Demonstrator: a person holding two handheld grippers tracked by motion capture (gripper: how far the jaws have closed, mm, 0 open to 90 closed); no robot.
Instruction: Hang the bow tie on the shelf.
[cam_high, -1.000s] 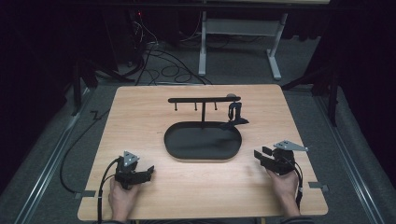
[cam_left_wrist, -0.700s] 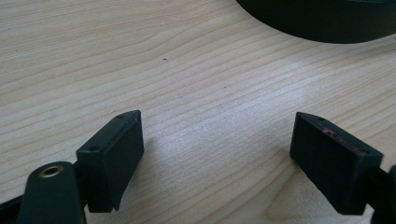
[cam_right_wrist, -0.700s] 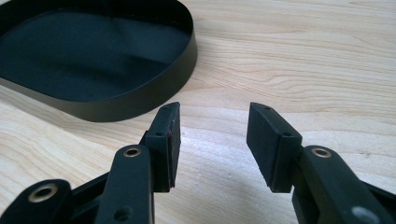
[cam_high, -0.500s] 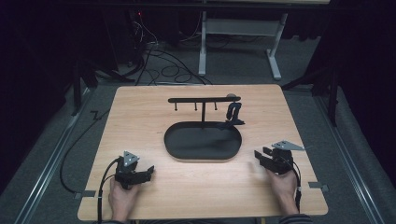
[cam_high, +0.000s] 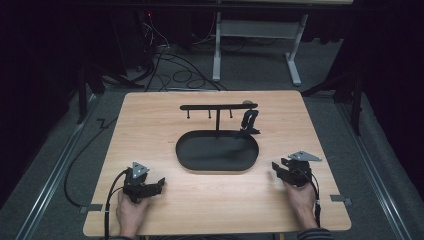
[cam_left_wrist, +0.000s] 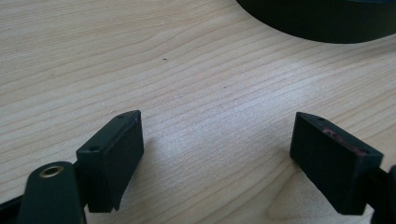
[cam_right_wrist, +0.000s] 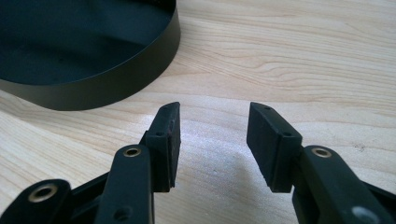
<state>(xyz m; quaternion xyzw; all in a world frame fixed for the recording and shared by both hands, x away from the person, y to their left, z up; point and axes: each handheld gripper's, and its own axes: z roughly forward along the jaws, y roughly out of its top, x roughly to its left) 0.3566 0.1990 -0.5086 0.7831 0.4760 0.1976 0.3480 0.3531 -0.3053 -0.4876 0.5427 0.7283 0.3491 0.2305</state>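
A black oval tray (cam_high: 186, 155) lies in the middle of the wooden table. From it rises a thin black T-shaped rack (cam_high: 218, 106) with small hooks; a dark object (cam_high: 248, 120) hangs at its right end. My left gripper (cam_high: 158, 184) rests on the table at the front left, pointing toward the tray, jaws wide open over bare wood (cam_left_wrist: 219, 154). My right gripper (cam_high: 276, 168) rests at the front right of the tray, open with nothing between its fingers (cam_right_wrist: 212, 135). The tray's wall (cam_right_wrist: 116, 84) stands just ahead of it to the left.
The table (cam_high: 150, 125) stands on grey carpet, with cables (cam_high: 170, 65) and a white desk frame (cam_high: 255, 30) behind it. A cable (cam_high: 82, 165) trails off the left edge from my left gripper. The tray rim (cam_left_wrist: 327, 25) is ahead of the left gripper.
My right gripper has edged slightly left toward the tray. The left gripper and the things on the table have stayed put.
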